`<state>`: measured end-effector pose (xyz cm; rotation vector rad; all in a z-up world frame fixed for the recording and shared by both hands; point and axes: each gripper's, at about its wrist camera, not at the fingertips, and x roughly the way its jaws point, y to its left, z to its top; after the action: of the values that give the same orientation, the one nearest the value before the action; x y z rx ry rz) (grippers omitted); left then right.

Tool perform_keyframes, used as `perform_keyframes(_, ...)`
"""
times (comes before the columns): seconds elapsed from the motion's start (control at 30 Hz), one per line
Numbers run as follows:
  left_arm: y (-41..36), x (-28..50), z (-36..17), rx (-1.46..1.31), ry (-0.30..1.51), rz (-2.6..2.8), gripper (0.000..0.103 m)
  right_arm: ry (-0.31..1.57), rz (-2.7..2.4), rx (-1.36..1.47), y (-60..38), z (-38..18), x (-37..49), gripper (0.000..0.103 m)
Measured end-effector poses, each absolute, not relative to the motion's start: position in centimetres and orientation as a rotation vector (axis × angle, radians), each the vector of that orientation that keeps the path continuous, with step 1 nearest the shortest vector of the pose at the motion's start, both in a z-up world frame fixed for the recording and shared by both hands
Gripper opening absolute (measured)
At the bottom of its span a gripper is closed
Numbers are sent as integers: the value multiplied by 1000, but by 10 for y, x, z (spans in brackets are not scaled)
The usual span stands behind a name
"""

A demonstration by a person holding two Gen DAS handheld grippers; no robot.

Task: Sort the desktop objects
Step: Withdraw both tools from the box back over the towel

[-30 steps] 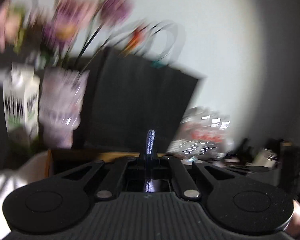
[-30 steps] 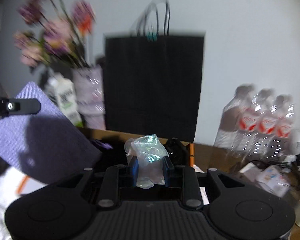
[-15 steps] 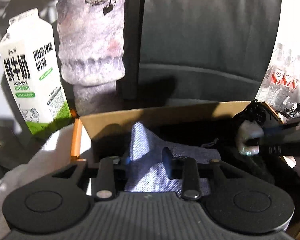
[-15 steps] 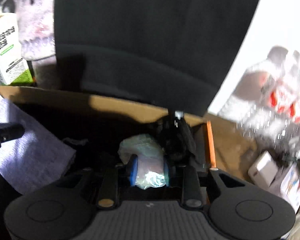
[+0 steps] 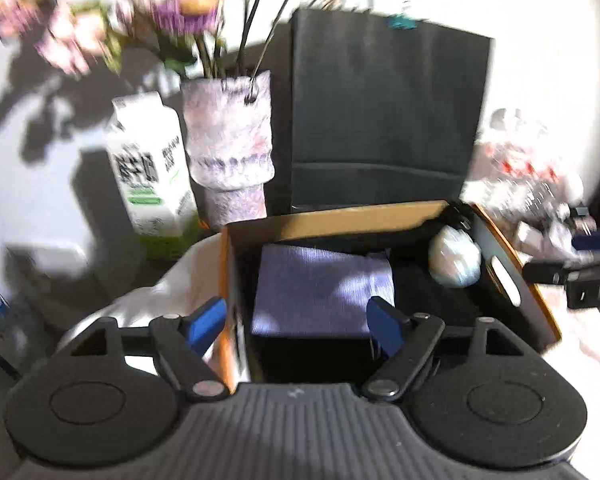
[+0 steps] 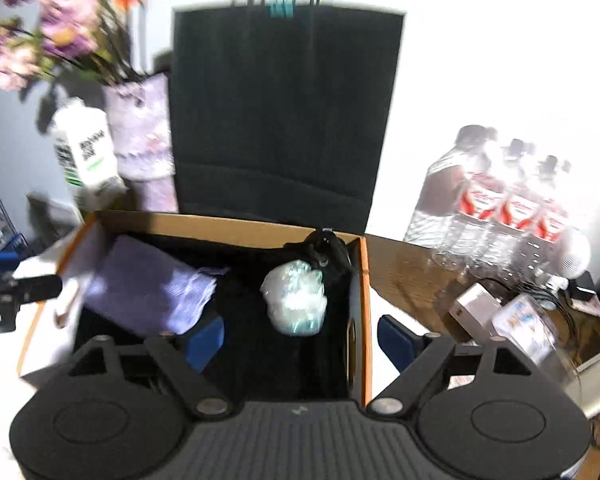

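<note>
An open cardboard box (image 5: 332,218) with a dark inside sits in front of me; it also shows in the right wrist view (image 6: 228,222). A folded lilac cloth (image 5: 324,290) lies in its left part, also in the right wrist view (image 6: 148,284). A crumpled shiny plastic bag (image 5: 456,258) lies at its right side, next to a black item (image 6: 324,250); the bag also shows in the right wrist view (image 6: 298,298). My left gripper (image 5: 298,324) is open and empty above the box's near edge. My right gripper (image 6: 302,338) is open and empty above the box.
Behind the box stand a black paper bag (image 6: 284,112), a lilac vase with flowers (image 5: 228,152) and a milk carton (image 5: 150,172). A pack of water bottles (image 6: 496,204) and small boxes and cables (image 6: 512,312) lie on the wooden table at right. White cloth (image 5: 160,300) lies left.
Both grippers opened and pulled back up from the box. The lilac cloth and the plastic bag were let go and now lie inside the box.
</note>
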<state>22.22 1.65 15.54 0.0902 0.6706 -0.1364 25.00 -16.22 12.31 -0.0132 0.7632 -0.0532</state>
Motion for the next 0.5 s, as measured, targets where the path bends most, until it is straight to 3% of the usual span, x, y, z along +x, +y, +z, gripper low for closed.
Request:
perform_keyframes(0.1,17,150,157,59,575,-175,77,665,-18,-10,-163,124,195,89)
perform_keyframes(0.17,15,101,151,32,535,-209,70,596,14,7,-165,118,146,90)
perform_keyframes(0.5,2,-71,85,-5,489,-221,70,506,102,179,-144,43,-47,97)
